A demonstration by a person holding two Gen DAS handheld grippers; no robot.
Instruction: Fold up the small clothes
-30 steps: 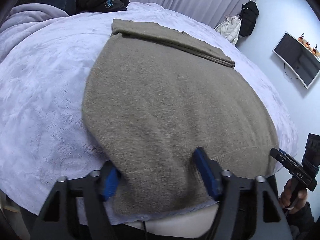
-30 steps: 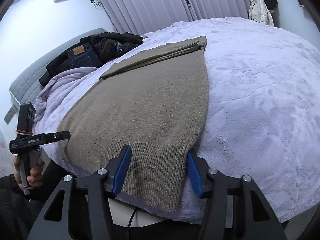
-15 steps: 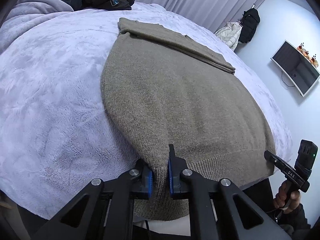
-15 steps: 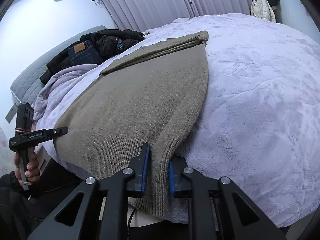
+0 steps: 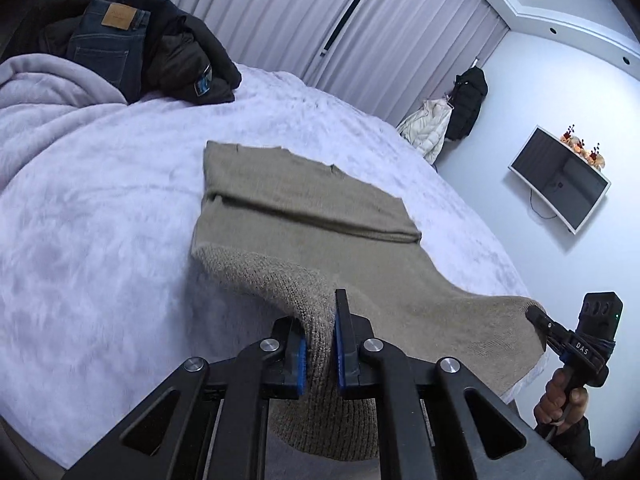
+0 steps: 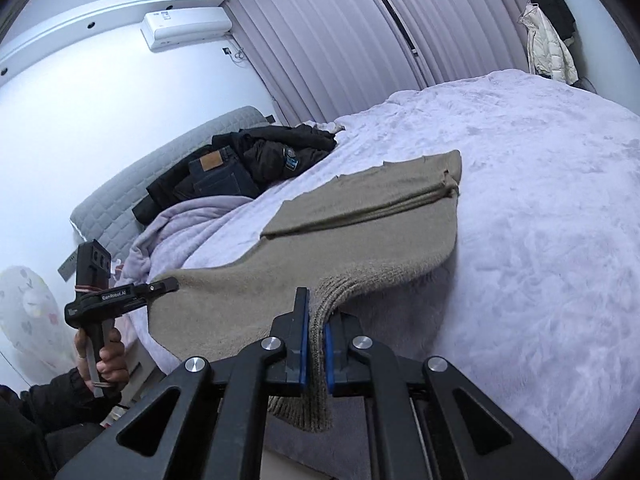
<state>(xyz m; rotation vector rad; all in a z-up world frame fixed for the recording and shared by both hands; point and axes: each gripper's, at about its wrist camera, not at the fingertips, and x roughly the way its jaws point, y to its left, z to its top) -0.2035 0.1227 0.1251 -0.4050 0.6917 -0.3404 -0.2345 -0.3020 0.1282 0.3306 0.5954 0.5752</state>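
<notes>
the olive knit sweater (image 5: 304, 216) lies on the lavender bed cover (image 5: 100, 208), its far end already doubled into a flat band toward the middle of the bed, while its ribbed hem is lifted off the bed's near edge. the left gripper (image 5: 320, 350) is pinched on the hem at one corner and the right gripper (image 6: 316, 350) is pinched on the hem at the other, so the near half hangs between them in a shallow sag. it looks a soft, fairly thick wool-like knit: limp, with no stiffness of its own, likely light enough to carry but stretchy, so uneven pulling would probably skew the edge. the ribbed hem is the sensible hold, being denser and less apt to slip from the blue pads (image 6: 305, 344). the plush cover may drag on the underside, so lifting clear seems wiser than sliding. a pile of dark clothes (image 5: 132, 44) sits well apart at the bed's far corner.
</notes>
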